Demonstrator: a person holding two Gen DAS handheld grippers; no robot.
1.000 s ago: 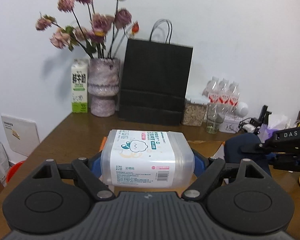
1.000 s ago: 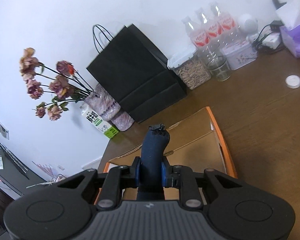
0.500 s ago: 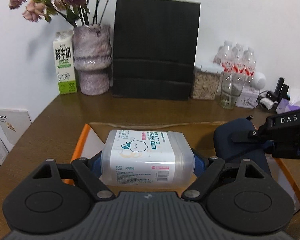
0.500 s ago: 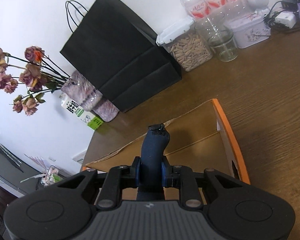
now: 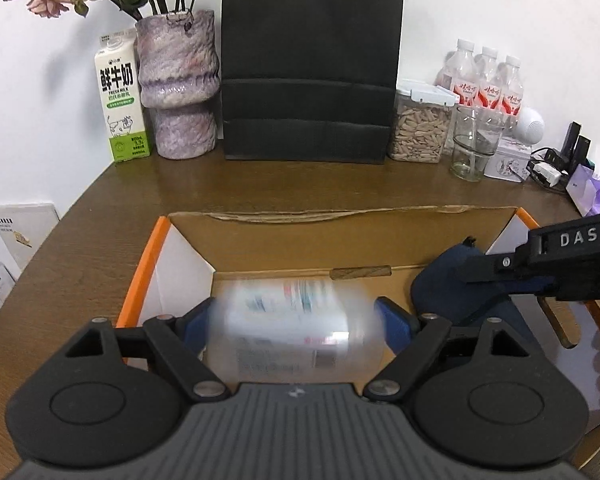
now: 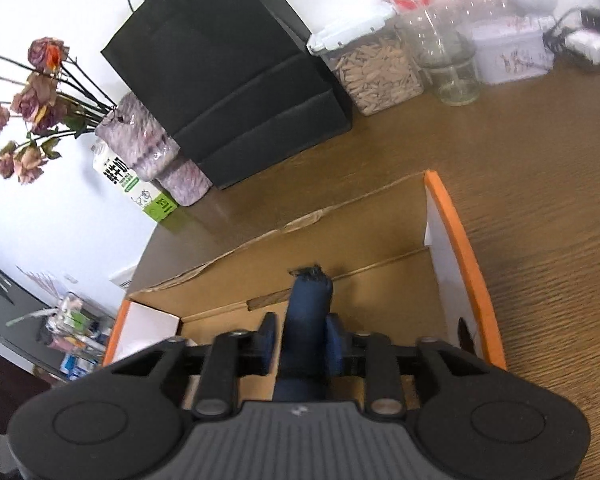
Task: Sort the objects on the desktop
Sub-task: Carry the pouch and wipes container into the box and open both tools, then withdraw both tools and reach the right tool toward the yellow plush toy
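The cardboard box [image 5: 380, 236] sits open on the table [image 5: 300, 184], both grippers over it. In the left gripper [image 5: 296, 320] the jaws are opening, apart from the blurred plastic tub [image 5: 292, 328], which looks to be dropping into the box; it may tumble and land on its side. The right gripper [image 6: 300, 340] is opening too, a gap at the left pad; the dark blue pouch [image 6: 306, 320] between them could snag on the right pad or slump onto the box wall.
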